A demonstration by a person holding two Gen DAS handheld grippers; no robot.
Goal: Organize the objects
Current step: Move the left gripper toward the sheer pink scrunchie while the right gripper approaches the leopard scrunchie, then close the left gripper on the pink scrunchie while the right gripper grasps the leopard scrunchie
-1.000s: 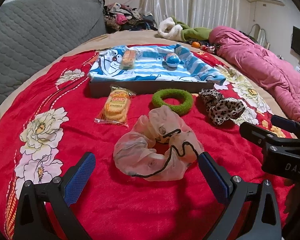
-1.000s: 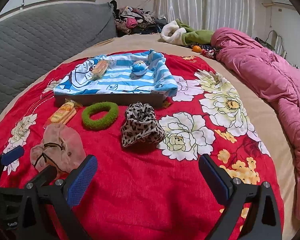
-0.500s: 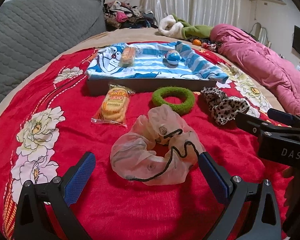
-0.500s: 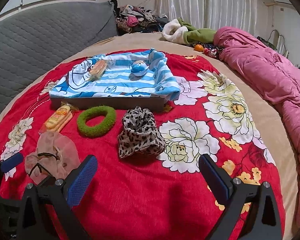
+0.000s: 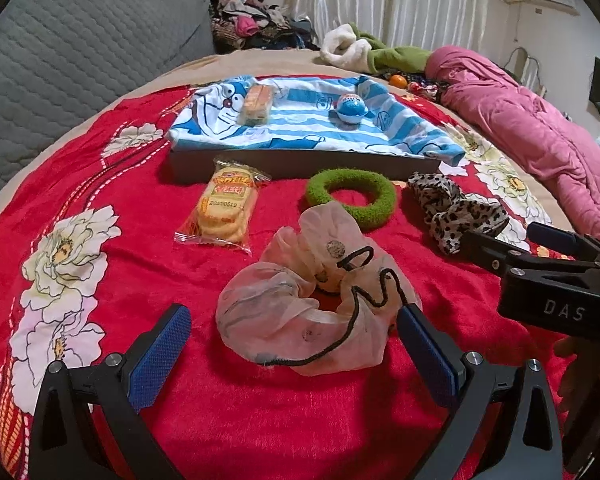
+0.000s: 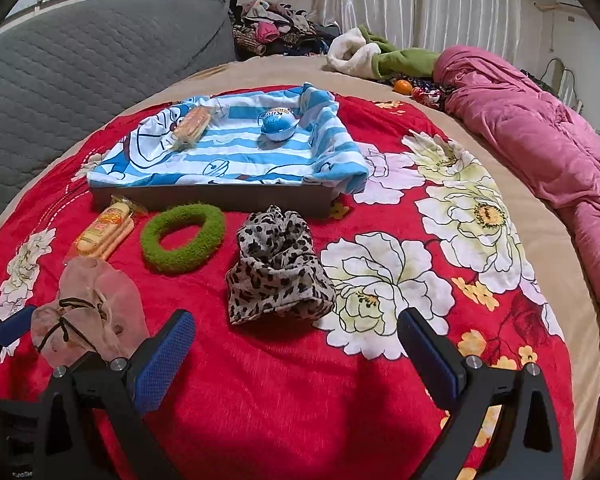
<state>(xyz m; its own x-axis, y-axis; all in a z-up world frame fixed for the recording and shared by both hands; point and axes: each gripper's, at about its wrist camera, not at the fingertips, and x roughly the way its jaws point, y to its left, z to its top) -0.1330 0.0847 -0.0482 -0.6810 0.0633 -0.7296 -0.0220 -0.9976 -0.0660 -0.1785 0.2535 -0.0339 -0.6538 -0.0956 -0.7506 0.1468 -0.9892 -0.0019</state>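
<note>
A pale sheer scrunchie (image 5: pixel 316 300) with a black cord lies on the red blanket, just ahead of my open left gripper (image 5: pixel 294 344). A green fuzzy ring (image 5: pixel 350 196), a leopard-print scrunchie (image 5: pixel 456 210) and a biscuit packet (image 5: pixel 224 210) lie in front of a dark tray (image 5: pixel 300 162) lined with a blue striped cloth. The tray holds a snack pack (image 5: pixel 256 102) and a blue ball (image 5: pixel 352 109). My right gripper (image 6: pixel 296 346) is open and empty, just short of the leopard-print scrunchie (image 6: pixel 278 268); the sheer scrunchie (image 6: pixel 90 314) lies to its left.
A pink quilt (image 6: pixel 540 140) runs along the right side of the bed. A grey quilted headboard (image 5: pixel 80 56) stands at the left. A green and white garment (image 6: pixel 376 56) and piled clothes lie at the back. The right gripper shows in the left wrist view (image 5: pixel 548 264).
Both grippers have moved slightly forward toward the scrunchies. The right gripper has advanced further in the left wrist view. No object has moved.
</note>
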